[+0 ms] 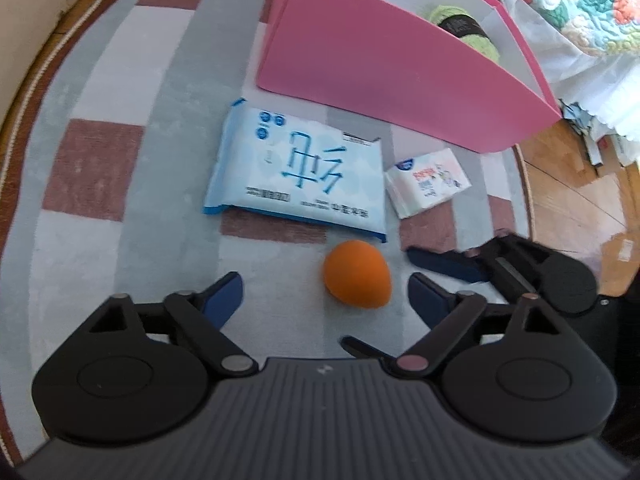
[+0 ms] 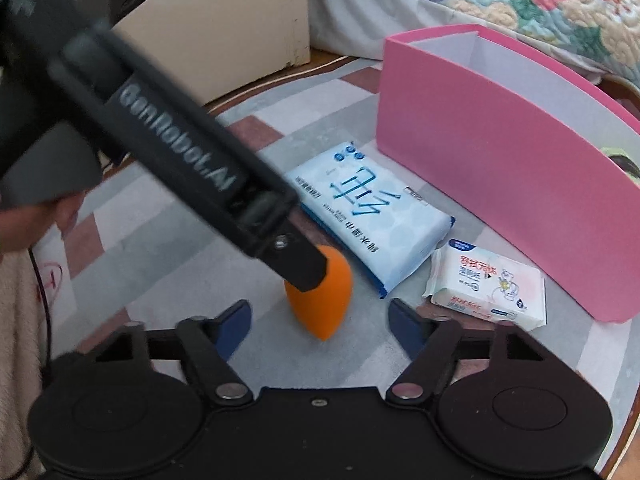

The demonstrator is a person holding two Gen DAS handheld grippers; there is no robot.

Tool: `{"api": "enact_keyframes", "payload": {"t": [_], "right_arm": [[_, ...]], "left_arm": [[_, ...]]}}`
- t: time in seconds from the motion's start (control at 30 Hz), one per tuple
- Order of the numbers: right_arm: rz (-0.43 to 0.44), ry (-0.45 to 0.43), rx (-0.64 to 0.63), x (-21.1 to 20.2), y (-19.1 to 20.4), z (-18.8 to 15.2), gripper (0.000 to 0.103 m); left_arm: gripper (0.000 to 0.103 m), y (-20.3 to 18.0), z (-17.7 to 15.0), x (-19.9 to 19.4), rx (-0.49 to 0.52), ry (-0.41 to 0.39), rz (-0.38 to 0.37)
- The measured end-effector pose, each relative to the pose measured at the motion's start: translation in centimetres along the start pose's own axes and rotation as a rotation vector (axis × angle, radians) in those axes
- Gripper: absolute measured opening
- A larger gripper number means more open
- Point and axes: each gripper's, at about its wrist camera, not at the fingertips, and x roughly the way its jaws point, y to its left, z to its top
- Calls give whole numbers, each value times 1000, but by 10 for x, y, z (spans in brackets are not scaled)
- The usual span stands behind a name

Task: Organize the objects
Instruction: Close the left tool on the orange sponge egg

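Two tongs hang over the orange sponge egg on the rug: the left tongs straddle it with jaws apart, not pressing, and the right tongs gape empty just beside it. It looks light, soft and squashy, so its broad middle seems the best hold. Behind the wipes pack and tissue packet, the pink box holds a green yarn ball.

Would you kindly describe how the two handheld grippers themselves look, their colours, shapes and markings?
Both are matte black. The left gripper and the right gripper each have two round discs at the base, hinged linkage bars with metal pivot pins, and dark blue fingers. The left one's long side bears grey lettering. Its base is ribbed.
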Motion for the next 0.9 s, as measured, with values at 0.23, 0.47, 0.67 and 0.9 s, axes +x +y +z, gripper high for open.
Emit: {"api": "enact_keyframes", "payload": {"t": [0.23,0.47,0.67,0.9], "right_arm": [[0,-11,39,0,-7,0,42],[-1,-22,49,0,-4,0,36],[9,-23,99,4,-9,-3,36],[2,-20,128,8,-14,-8,35]], "left_arm": [[54,0,1,1,-4,3,-33],[29,7,-1,6,-52,-10,-77],[28,11,-2,10,-99,-12,-116],[38,7,2,21,-97,-17,-114]]}}
